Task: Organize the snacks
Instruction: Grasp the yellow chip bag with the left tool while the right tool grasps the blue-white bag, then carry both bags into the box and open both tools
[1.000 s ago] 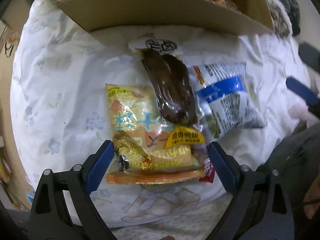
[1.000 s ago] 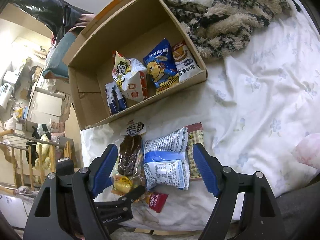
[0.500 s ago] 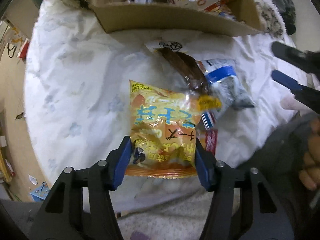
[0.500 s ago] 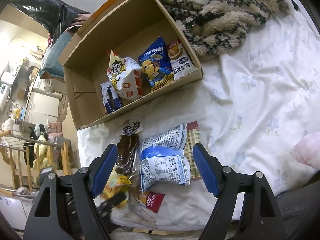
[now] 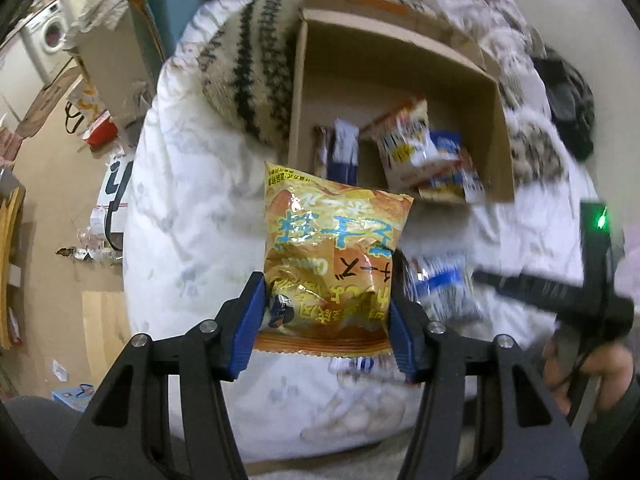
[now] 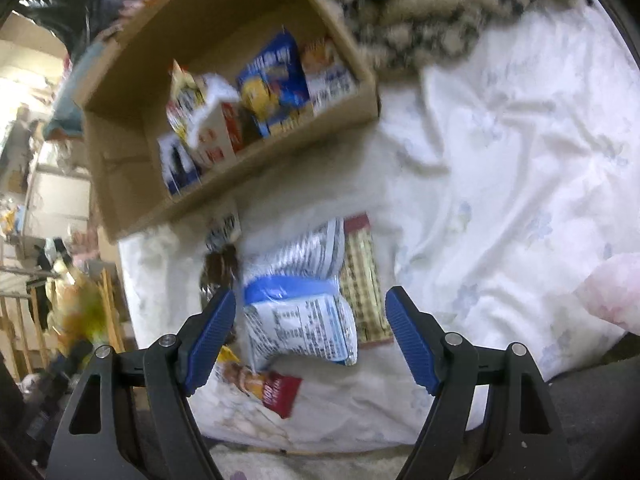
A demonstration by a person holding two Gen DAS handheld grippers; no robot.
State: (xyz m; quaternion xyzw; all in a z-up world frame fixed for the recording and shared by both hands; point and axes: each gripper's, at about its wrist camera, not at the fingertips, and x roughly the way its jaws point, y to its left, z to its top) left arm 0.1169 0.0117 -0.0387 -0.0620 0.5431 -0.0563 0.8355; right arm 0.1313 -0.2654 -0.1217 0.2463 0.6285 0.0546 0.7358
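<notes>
Orange snack bag (image 5: 334, 264) up in the air, pinched at its lower end between the blue pads of the left tongs (image 5: 326, 328), jaws squeezed onto both sides of the crinkled foil. Up at twelve o'clock from it sits the cardboard box (image 5: 400, 60) on the white floral bedding (image 5: 188, 220), its far side against a striped woolly blanket (image 5: 248, 68), and inside the box lean several packets: a white and red one (image 5: 404, 140), blue ones beside it. At three o'clock of the held bag, a blurred blue and white packet (image 5: 440, 284) lies on the bed.

Over to the right wrist view: right tongs (image 6: 310, 334) spread wide, nothing between the pads, hovering right over the blue and white packet (image 6: 300, 312). A dark brown snack (image 6: 220, 268) lies at its nine o'clock, a checked flat packet (image 6: 362, 280) tucked under its three o'clock edge, a red wrapper (image 6: 280, 390) at six. The box (image 6: 132, 160) fills eleven o'clock.
</notes>
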